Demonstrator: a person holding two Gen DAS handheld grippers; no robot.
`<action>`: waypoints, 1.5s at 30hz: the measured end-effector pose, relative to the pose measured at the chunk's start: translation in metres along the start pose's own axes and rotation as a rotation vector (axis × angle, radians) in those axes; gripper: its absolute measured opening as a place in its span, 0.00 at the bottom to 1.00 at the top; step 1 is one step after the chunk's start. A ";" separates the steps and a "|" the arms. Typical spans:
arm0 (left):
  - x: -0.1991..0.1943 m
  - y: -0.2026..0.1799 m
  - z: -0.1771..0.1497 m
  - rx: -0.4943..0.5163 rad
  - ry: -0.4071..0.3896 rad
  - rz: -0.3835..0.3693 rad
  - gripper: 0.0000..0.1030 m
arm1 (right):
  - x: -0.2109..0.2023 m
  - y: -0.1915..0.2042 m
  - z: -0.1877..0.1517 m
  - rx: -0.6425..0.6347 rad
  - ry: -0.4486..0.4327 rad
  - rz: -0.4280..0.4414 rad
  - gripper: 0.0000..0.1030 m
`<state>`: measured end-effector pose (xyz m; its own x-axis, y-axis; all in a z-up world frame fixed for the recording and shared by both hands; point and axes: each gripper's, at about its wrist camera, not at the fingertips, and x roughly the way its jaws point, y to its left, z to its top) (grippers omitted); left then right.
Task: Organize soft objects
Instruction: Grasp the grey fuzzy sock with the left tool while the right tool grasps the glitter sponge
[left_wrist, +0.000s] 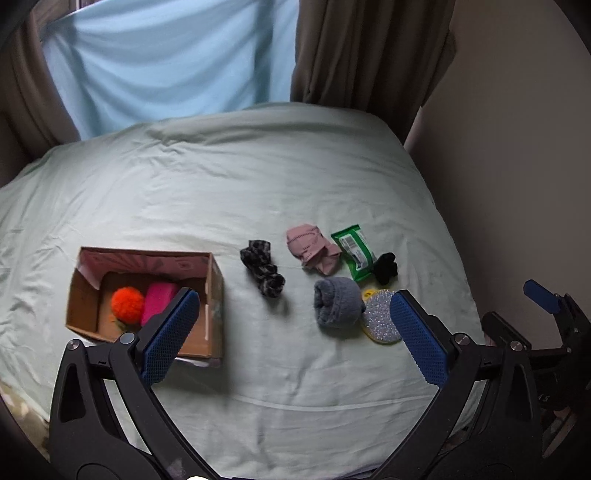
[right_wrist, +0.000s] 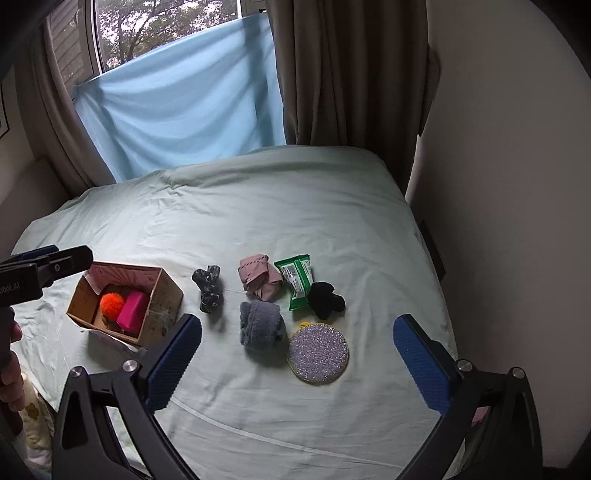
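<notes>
Both grippers hang above the near edge of the bed (right_wrist: 295, 229), fingers spread wide and holding nothing. From its own camera, the left gripper (left_wrist: 291, 332) points forward over the sheet, its left blue pad overlapping the near right corner of the cardboard box (left_wrist: 212, 295), its right pad just beside the glittery round coaster (left_wrist: 380, 317). At 3 o'clock in that view the right gripper's tip shows from the side. The right gripper (right_wrist: 295, 354) is released too, fingers framing the pile; the left gripper's black body enters its view at 9 o'clock, with part of the person's hand (right_wrist: 11, 373) beneath.

Nearest inside the right gripper's span lies the coaster (right_wrist: 318, 352), at 12 o'clock, touching the grey rolled sock (right_wrist: 260, 326) at 11 o'clock. Beyond them sit a dark patterned scrunchie (right_wrist: 209, 291), a crumpled pink cloth (right_wrist: 258, 280), a green wipes packet (right_wrist: 297, 282) and a black scrunchie (right_wrist: 325, 300) touching the packet. At 10 o'clock the box holds an orange pompom (right_wrist: 111, 304) beside a magenta sponge (right_wrist: 132, 310).
</notes>
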<state>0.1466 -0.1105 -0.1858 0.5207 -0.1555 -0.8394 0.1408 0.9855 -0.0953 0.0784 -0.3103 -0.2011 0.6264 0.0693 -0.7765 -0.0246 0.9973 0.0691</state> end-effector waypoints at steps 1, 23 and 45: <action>0.011 -0.005 0.001 0.001 0.020 -0.011 1.00 | 0.009 -0.004 -0.002 -0.013 0.010 0.002 1.00; 0.266 -0.071 -0.012 0.041 0.441 -0.060 0.99 | 0.198 -0.046 -0.065 -0.091 0.245 0.052 1.00; 0.330 -0.073 -0.046 0.088 0.549 -0.059 0.66 | 0.280 -0.037 -0.096 -0.150 0.394 0.054 1.00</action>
<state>0.2694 -0.2304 -0.4807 -0.0021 -0.1281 -0.9918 0.2385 0.9631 -0.1249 0.1797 -0.3257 -0.4810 0.2761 0.0961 -0.9563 -0.1807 0.9824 0.0465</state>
